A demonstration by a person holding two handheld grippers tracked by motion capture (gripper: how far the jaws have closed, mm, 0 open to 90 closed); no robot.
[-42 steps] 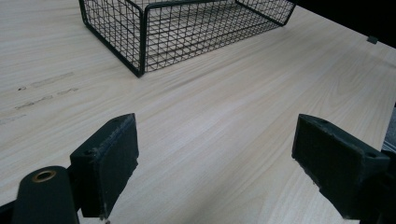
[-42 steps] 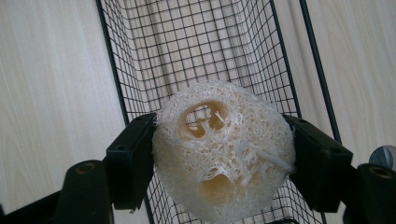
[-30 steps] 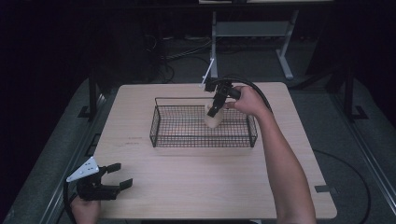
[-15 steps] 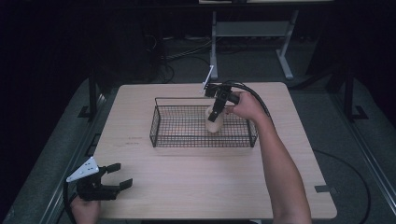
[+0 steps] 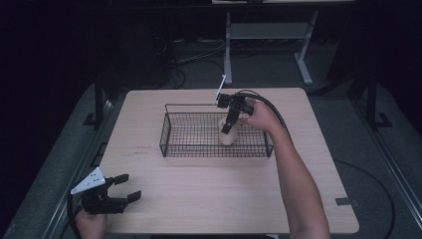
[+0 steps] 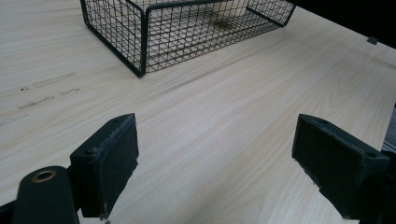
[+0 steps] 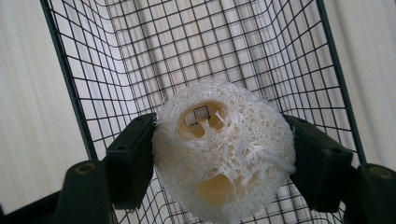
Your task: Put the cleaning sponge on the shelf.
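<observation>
A cream loofah piece (image 7: 224,149) with holes through its end sits between the pads of my right gripper (image 7: 223,156), which is shut on it. In the high view the right gripper (image 5: 230,124) points down into the black wire basket (image 5: 189,144), holding the loofah (image 5: 229,137) low at the basket's right part. My left gripper (image 5: 122,191) rests at the table's near left corner, open with nothing between its jaws. The left gripper view shows its pads (image 6: 109,163) wide apart over bare wood, with the basket (image 6: 144,42) beyond.
The light wood table (image 5: 199,199) has free room in front of the basket and to its sides. The person's right forearm (image 5: 298,184) crosses the table's right half. A dark floor, cables and a metal stand (image 5: 263,35) lie behind the table.
My right gripper has lowered the loofah deeper into the basket. The left gripper has stayed put.
</observation>
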